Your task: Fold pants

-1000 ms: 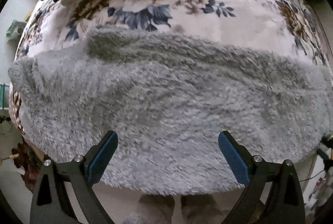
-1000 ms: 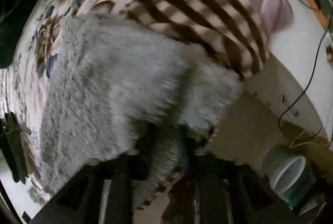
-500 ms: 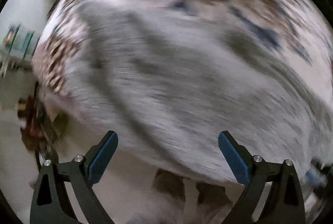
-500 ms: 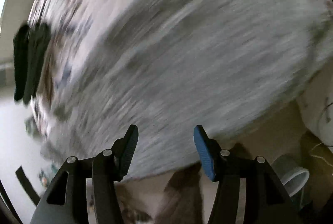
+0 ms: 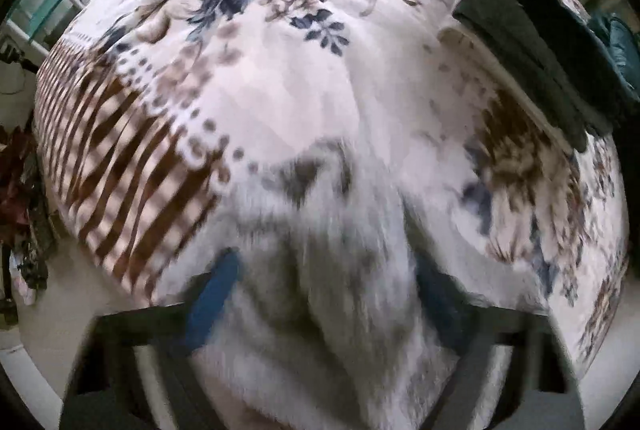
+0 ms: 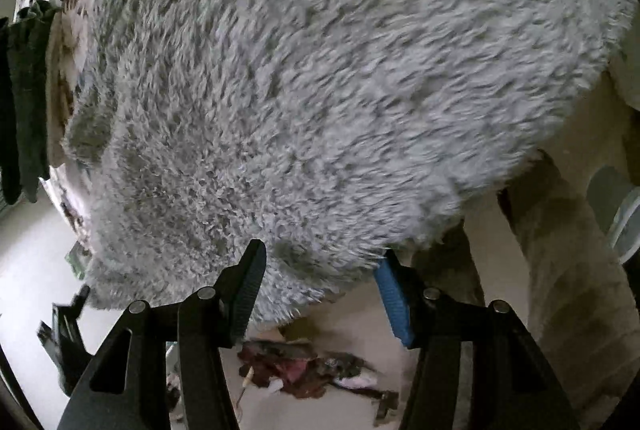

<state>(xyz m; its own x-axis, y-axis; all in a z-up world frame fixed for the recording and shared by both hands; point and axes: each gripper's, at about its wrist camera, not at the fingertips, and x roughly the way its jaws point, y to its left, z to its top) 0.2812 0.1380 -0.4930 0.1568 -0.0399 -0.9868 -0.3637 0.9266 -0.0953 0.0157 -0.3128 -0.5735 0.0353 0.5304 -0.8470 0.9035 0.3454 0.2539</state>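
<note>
The grey fluffy pants [image 6: 320, 90] lie spread on a floral blanket and fill most of the right wrist view. My right gripper [image 6: 322, 270] hovers at their near edge. Its jaws are closing with the fluffy hem between the tips, but the blue pads [image 6: 394, 306] stand apart from it. In the left wrist view a bunched part of the pants [image 5: 320, 290] rises between the blurred fingers. My left gripper [image 5: 324, 294] points straight down, its jaws closing onto that bunch, with fabric against both pads.
The floral blanket [image 5: 280, 90] has a brown striped border [image 5: 120, 170] at the bed's edge. Folded dark green clothes [image 5: 540, 50] lie on the far right of the bed. Beside the bed stands a person's leg in beige trousers [image 6: 568, 290]. A reddish cloth [image 6: 304, 366] lies on the floor.
My left gripper swept across the bed and its wide jaws narrowed around a bunch of pants. My right gripper let go of the fabric it held and moved over the pants' near edge.
</note>
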